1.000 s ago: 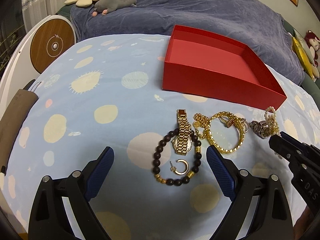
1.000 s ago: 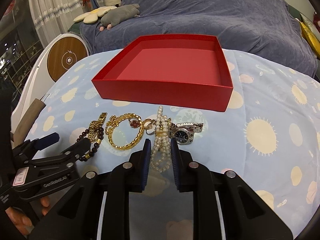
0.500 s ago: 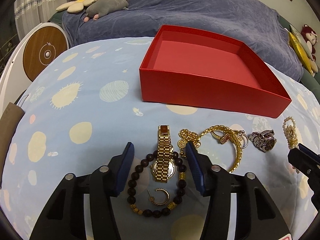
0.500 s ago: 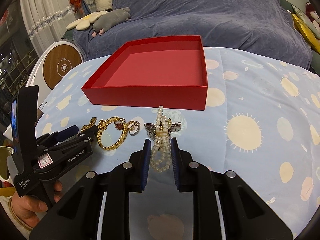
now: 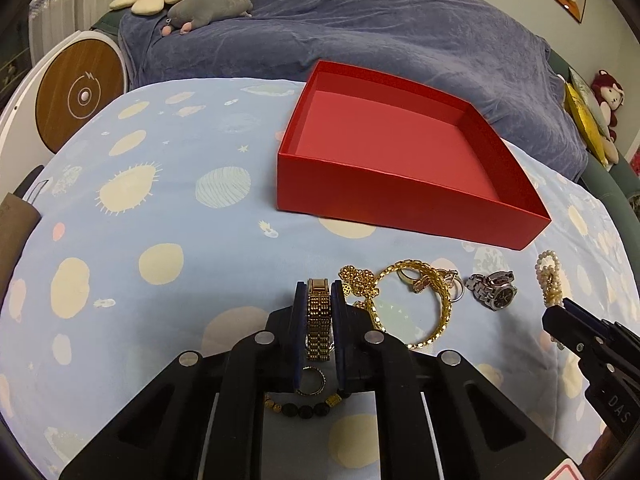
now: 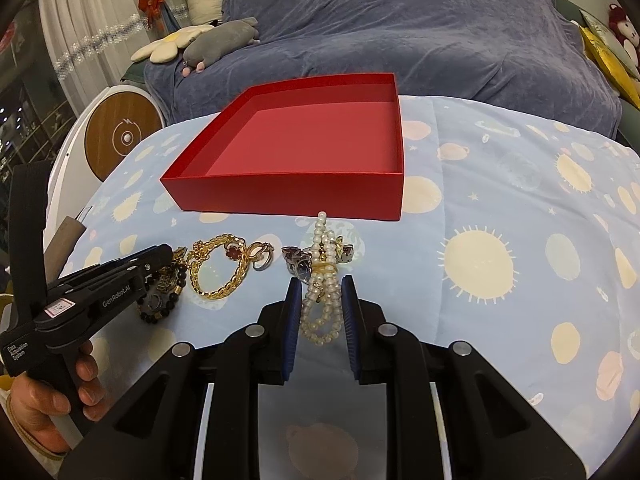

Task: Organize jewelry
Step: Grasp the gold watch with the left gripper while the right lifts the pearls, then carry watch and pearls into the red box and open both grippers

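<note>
My left gripper (image 5: 319, 286) is closing, its blue pads pressing both sides of the gold watch (image 5: 319, 320) on the cloth. A dark bead bracelet (image 5: 304, 408) and a hoop earring (image 5: 310, 380) lie under the gripper body. To the right lie a gold chain bracelet (image 5: 424, 300) with rings and a silver watch (image 5: 494, 290). My right gripper (image 6: 321, 282) is shut on a pearl bracelet (image 6: 320, 304), whose far end reaches over the silver watch (image 6: 298, 262). An open, empty red box (image 6: 288, 196) stands just behind the jewelry.
The table wears a light blue cloth (image 5: 160, 208) with cream planets. Behind it is a sofa under a blue-grey cover (image 5: 400, 20) with plush toys. A round wooden-faced device (image 5: 80, 96) stands at the left. A hand (image 6: 48, 400) holds the left gripper.
The left gripper's jaws went from wide open to closed on the gold watch, after sliding in over the bead bracelet. The right gripper kept its grip on the pearls.
</note>
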Tool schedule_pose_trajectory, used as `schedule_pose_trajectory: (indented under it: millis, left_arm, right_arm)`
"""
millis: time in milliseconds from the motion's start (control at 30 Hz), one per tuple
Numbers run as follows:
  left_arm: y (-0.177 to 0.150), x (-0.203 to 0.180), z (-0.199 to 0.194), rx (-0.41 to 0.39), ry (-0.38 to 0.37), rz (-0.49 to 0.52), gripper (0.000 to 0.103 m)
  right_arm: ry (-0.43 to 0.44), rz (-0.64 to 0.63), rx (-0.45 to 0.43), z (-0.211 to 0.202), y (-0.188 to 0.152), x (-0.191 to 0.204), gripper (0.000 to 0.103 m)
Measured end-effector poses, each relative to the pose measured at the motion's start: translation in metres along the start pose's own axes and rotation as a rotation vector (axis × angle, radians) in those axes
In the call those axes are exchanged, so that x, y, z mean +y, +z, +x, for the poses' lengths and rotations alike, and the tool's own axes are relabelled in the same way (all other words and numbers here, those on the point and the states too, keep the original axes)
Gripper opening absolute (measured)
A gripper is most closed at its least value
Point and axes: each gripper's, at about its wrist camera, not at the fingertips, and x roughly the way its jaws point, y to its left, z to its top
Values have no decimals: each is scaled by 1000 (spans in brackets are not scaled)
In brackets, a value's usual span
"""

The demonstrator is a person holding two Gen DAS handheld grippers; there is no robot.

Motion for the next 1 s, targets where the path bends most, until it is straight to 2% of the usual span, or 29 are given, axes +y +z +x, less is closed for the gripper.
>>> schedule_pose_trajectory:
  millis: [333,533,667,833,1000]
  left_arm:
    - [2,10,-35,-36,-79,-34,9]
    - [17,15,-63,-96,-114,-37,9]
    - [31,17,-78,-122,-111,-34,9]
    - [58,5,-88,-164,-92,23,9]
    - [100,-13,-79,-191,-106,72,9]
  right_arm:
    - [27,-41,-35,-10,2,14,20]
    - [40,-50,-59,-18,7,19,20]
    - [49,-50,-73,-24,12,18,20]
    - [73,-54,-113,-39,36,15,20]
    - [88,-54,-120,-31,82,6,20]
